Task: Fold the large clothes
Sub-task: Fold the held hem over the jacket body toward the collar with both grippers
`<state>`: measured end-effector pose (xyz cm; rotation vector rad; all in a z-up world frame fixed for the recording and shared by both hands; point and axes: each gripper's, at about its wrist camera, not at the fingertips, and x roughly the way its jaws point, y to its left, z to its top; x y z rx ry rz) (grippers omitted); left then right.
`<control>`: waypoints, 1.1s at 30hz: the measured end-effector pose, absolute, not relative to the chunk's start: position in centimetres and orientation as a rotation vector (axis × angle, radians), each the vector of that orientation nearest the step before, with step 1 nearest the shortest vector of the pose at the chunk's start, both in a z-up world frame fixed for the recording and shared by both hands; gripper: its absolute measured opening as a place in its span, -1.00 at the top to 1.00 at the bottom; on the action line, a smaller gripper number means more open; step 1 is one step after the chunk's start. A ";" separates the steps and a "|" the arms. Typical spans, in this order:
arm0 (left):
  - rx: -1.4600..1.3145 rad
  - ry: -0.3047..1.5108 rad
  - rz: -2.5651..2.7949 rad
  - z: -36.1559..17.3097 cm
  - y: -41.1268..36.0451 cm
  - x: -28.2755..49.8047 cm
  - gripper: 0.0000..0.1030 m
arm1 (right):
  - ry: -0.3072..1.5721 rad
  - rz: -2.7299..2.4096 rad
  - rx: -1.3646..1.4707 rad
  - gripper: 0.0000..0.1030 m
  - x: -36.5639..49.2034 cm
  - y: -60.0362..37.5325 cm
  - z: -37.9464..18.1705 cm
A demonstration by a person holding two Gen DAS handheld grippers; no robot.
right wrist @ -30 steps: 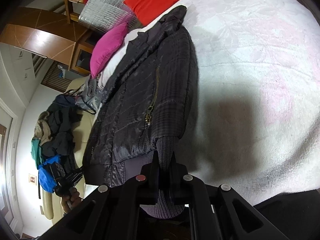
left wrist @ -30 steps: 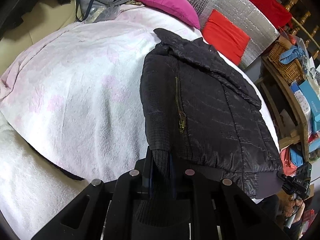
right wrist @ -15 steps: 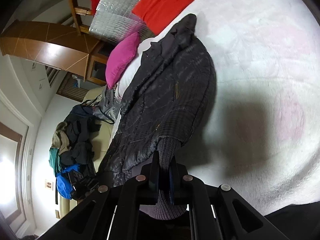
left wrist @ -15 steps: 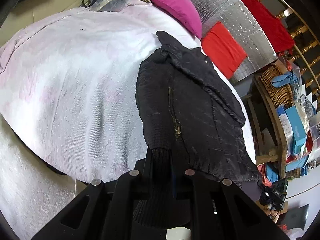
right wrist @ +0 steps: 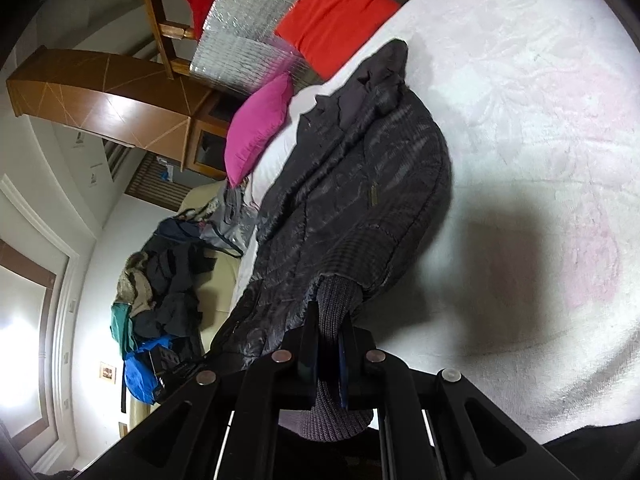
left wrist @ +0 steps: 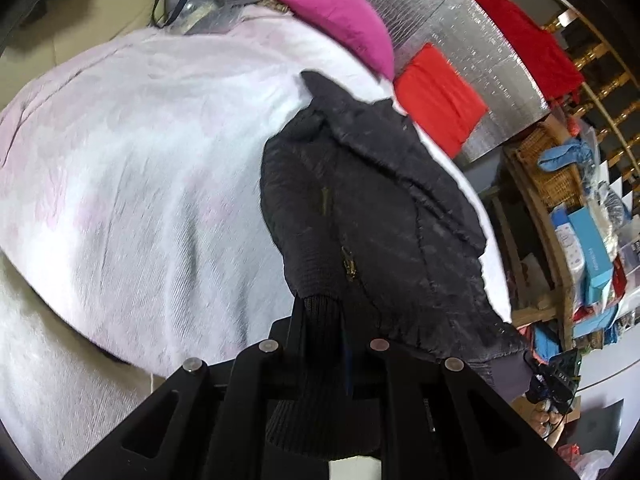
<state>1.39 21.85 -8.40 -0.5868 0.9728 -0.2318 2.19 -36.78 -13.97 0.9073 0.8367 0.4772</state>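
A black quilted jacket [left wrist: 380,208] lies lengthwise on the white and pink blanket [left wrist: 140,168], collar toward the cushions. Its lower end is raised off the bed. My left gripper [left wrist: 322,316] is shut on a ribbed knit cuff [left wrist: 320,400] at the jacket's near left corner. In the right wrist view the same jacket [right wrist: 360,200] runs away from me, and my right gripper [right wrist: 330,322] is shut on the other ribbed cuff [right wrist: 338,296]. The right gripper [left wrist: 556,372], with fingers of a hand on it, also shows at the jacket's far hem corner.
A pink cushion [left wrist: 340,16] and a red cushion [left wrist: 436,96] lean on a silver quilted headboard [left wrist: 452,32]. A wooden shelf with a wicker basket [left wrist: 548,168] and boxes stands to the bed's right. Piled clothes [right wrist: 168,280] cover a sofa on the other side.
Both grippers have risen a little with the cuffs. The jacket's lower part has lifted from the blanket and bunched toward the collar; the views have tilted.
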 end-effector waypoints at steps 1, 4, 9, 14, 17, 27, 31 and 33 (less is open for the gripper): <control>-0.586 0.966 -0.233 -8.2 21.9 1.6 0.72 | 0.828 0.481 0.909 0.85 2.3 -36.9 -13.8; -0.577 0.992 -0.223 -8.9 21.8 2.1 0.72 | 0.838 0.478 0.913 0.85 2.7 -37.1 -14.2; -0.575 0.989 -0.227 -8.8 21.8 1.8 0.72 | 0.844 0.483 0.915 0.85 2.8 -36.8 -14.4; -0.572 0.958 -0.244 -7.1 21.8 2.5 0.72 | 0.812 0.496 0.906 0.85 3.6 -36.9 -12.8; -0.577 0.941 -0.262 -6.3 21.8 3.3 0.72 | 0.793 0.512 0.918 0.85 4.5 -37.1 -12.1; -0.556 0.851 -0.318 -0.4 21.1 11.1 0.72 | 0.661 0.541 0.939 0.85 12.3 -38.0 -7.2; -0.552 0.814 -0.325 1.4 20.6 15.6 0.72 | 0.613 0.532 0.936 0.86 16.7 -38.6 -5.0; -0.541 0.802 -0.324 2.0 20.2 17.9 0.72 | 0.602 0.522 0.929 0.86 18.6 -38.8 -4.1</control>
